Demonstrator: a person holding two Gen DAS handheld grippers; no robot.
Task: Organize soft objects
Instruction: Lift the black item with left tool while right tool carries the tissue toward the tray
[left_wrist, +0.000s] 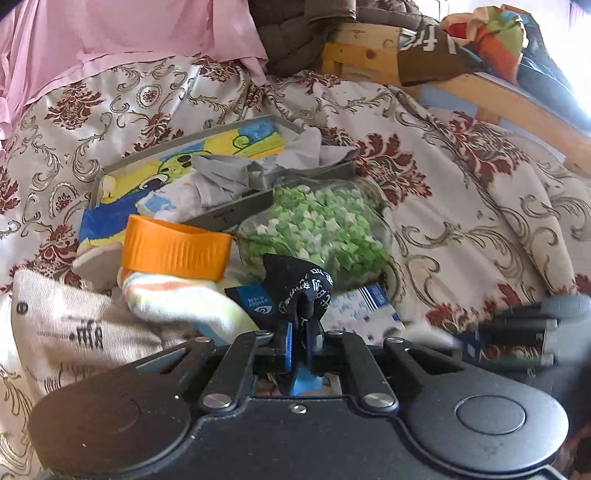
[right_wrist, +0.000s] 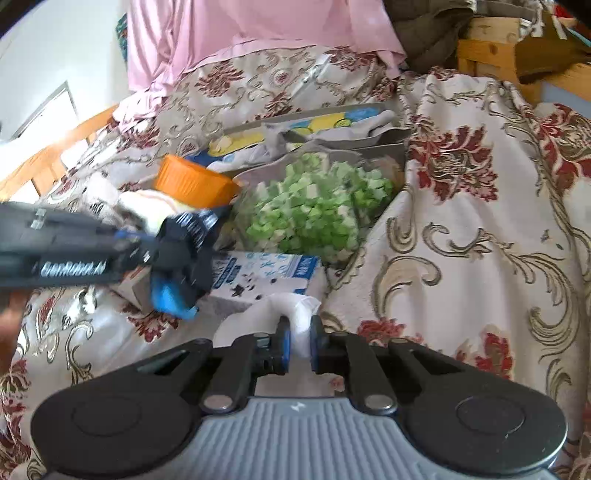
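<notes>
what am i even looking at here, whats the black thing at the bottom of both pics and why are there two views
Each picture comes from a camera mounted on a hand-held gripper, looking forward along its two fingers. A person holds one in each hand; the black shape at the bottom is the gripper's own body.

The left wrist view shows the left gripper shut on a black cloth with white lettering. The right wrist view shows the right gripper shut on a white soft cloth; the left gripper also shows in that view.

All this is over a floral bedspread. On it lie a clear jar of green paper stars on its side, an orange lid, a striped sock and a grey tray holding cloths.
</notes>
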